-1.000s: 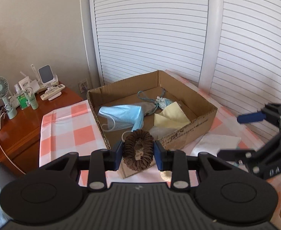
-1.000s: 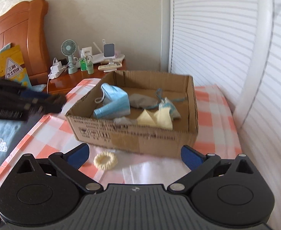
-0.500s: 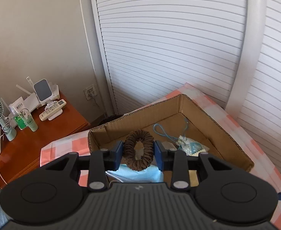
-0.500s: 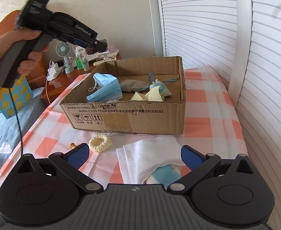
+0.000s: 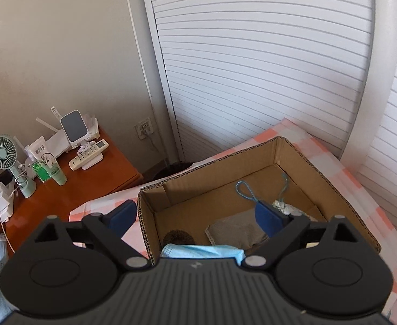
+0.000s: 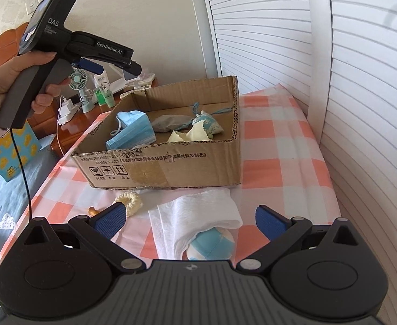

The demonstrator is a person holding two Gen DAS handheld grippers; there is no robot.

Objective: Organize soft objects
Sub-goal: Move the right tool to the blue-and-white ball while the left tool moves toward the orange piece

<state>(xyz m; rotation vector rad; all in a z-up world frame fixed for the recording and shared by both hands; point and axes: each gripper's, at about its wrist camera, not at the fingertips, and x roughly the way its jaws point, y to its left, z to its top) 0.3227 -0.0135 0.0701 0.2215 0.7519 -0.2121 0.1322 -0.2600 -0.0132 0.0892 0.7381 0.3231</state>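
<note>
My left gripper [image 5: 195, 216] has just been opening and its jaws now stand wide with nothing between them; the brown scrunchie [image 5: 178, 237] lies below them in the box [image 5: 344, 200], tucked against the blue mask [image 5: 201, 250], grey pouch [image 5: 236, 230] just to its right. My right gripper [image 6: 190, 218] is wide open too, empty, low over the white cloth [image 6: 198, 211], which wraps a blue ball [image 6: 212, 245]. The cream scrunchie [image 6: 130, 201] sits just ahead of my left pad. Risk now: if I close on the cloth alone, the ball could roll out and off the bed. Grab too shallow and the cloth slips. And my left gripper, withdrawing low, could clip the box rim and shove it.
</note>
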